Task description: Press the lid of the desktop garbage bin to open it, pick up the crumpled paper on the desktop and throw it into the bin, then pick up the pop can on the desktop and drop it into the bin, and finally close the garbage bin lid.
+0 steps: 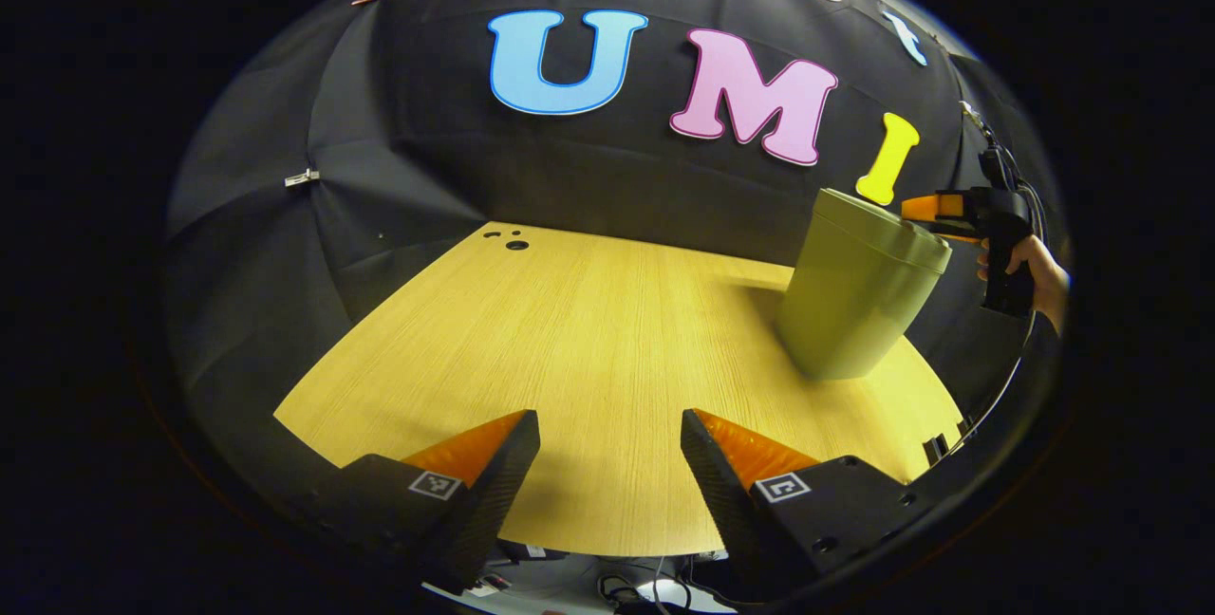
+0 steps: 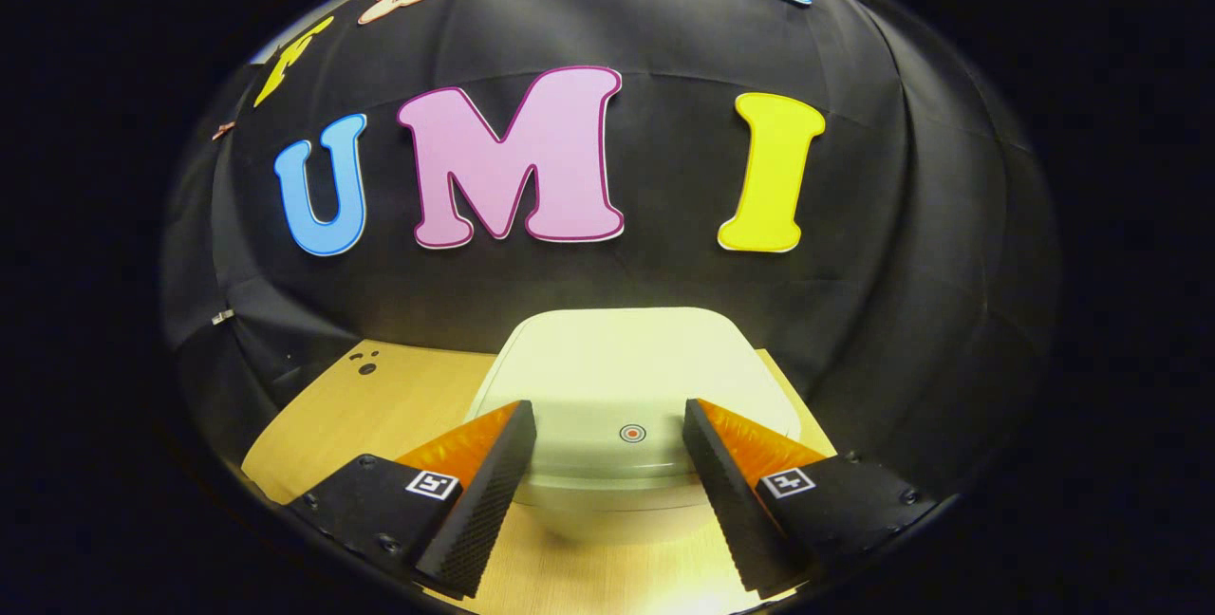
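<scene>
Over closed bin lid (image 2: 622, 378): right tongs (image 2: 609, 439) wide | left tongs (image 1: 609, 449) wide above table (image 1: 588, 330)

left gripper view: low over table (image 1: 588, 330), facing wall. right gripper view: close above bin (image 2: 617, 378). shared: bin, table.

We are seeing strong fisheye bending at both views' edges, with bright overhead light glaring on the bin lid (image 2: 626, 378) and wooden table (image 1: 570, 340).

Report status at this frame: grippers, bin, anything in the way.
Left gripper open, empty, low over the wooden desktop. Right gripper open, above the green bin, lid shut. Nothing between the right gripper and the lid.
</scene>
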A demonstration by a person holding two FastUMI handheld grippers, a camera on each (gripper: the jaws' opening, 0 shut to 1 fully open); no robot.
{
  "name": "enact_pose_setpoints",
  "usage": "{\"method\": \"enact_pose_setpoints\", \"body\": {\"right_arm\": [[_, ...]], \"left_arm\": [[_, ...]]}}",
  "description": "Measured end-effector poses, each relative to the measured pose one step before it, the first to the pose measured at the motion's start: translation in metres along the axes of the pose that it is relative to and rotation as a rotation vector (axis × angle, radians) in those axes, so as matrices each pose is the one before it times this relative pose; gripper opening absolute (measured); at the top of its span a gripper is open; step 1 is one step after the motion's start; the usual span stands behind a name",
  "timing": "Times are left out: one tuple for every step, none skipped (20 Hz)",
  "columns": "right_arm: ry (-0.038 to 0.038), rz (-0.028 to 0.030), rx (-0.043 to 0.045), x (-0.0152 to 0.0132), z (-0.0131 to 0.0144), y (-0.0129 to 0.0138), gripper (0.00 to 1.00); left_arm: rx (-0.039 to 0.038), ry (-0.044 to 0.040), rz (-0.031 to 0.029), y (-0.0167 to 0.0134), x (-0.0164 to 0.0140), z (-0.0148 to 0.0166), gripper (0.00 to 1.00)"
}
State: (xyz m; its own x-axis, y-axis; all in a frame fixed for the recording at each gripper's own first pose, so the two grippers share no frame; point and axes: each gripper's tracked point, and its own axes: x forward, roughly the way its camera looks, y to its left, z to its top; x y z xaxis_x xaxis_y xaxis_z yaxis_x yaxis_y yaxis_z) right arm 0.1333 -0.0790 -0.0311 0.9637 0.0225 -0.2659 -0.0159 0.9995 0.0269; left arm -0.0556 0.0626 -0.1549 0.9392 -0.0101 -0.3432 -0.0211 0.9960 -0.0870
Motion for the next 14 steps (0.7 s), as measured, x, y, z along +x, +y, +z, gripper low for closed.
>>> {"method": "enact_pose_setpoints", "body": {"right_arm": [[-0.01405, -0.00283, -0.00779, -0.00313, 0.00209, -0.00091, 1.0], [0.00463, -0.00129, 0.00311, -0.00133, -0.00186, -0.00129, 1.0], [-0.01669, -0.00036, 0.00545, -0.0007, 0.00365, 0.00088, 1.0], [-0.00768, -0.0018, 0.00297, -0.00092, 0.00199, 0.00038, 0.99], [0.00404, -0.01071, 0.00541, -0.00183, -0.00019, -0.00065, 0.99], [0.00087, -0.01408, 0.00141, -0.00388, 0.00126, -0.00064, 0.98], [-0.01893, -0.0073, -0.00452, -0.00293, 0.00447, 0.00005, 0.98], [-0.04035, -0.00022, -0.00165, -0.00712, 0.00841, 0.00087, 0.98], [-0.05219, -0.00157, 0.0, -0.00849, 0.01041, 0.00079, 0.98], [-0.03609, 0.00155, -0.0069, -0.00939, 0.00728, 0.00137, 0.98], [-0.02113, 0.00284, -0.0171, -0.00859, 0.00053, 0.00254, 0.98], [-0.01665, 0.00289, -0.0242, -0.01031, 0.00062, 0.00244, 0.98], [-0.01098, 0.00135, -0.02645, -0.00926, 0.00034, 0.00188, 0.98], [-0.00342, 0.00717, -0.02154, -0.01012, -0.0022, 0.00379, 0.98]], "left_arm": [[0.00236, -0.00194, -0.0038, -0.00221, -0.00014, 0.00036, 0.96], [0.00085, -0.00288, -0.00419, -0.00275, 0.0006, 0.00143, 0.96], [-0.00034, -0.00423, -0.00334, -0.00281, -0.00013, 0.00166, 0.96], [-0.00113, -0.00519, -0.00258, -0.00261, 0.00047, 0.00338, 0.96], [-0.00182, -0.01202, -0.00041, -0.00187, -0.00027, 0.0047, 0.96], [-0.00183, -0.01378, -0.00034, -0.00159, 0.00031, 0.00637, 0.96], [0.00026, -0.01726, 0.00066, -0.00223, -0.00001, 0.00721, 0.96], [0.00346, -0.01905, -0.00059, -0.00163, -0.00043, 0.00856, 0.96], [0.00874, -0.01957, -0.00674, -0.00378, -0.00205, 0.0077, 0.96], [0.01723, -0.03321, 0.01043, -0.00008, -0.00389, 0.01028, 0.96], [0.02025, -0.04473, 0.01225, 0.00329, -0.00237, 0.01391, 0.96], [0.01635, -0.04125, 0.00515, -0.0005, -0.00281, 0.01267, 0.96], [0.0101, -0.03425, 0.00053, -0.00236, -0.00402, 0.0122, 0.96], [0.00566, -0.02423, -0.00705, -0.00404, -0.00331, 0.00877, 0.96]]}}
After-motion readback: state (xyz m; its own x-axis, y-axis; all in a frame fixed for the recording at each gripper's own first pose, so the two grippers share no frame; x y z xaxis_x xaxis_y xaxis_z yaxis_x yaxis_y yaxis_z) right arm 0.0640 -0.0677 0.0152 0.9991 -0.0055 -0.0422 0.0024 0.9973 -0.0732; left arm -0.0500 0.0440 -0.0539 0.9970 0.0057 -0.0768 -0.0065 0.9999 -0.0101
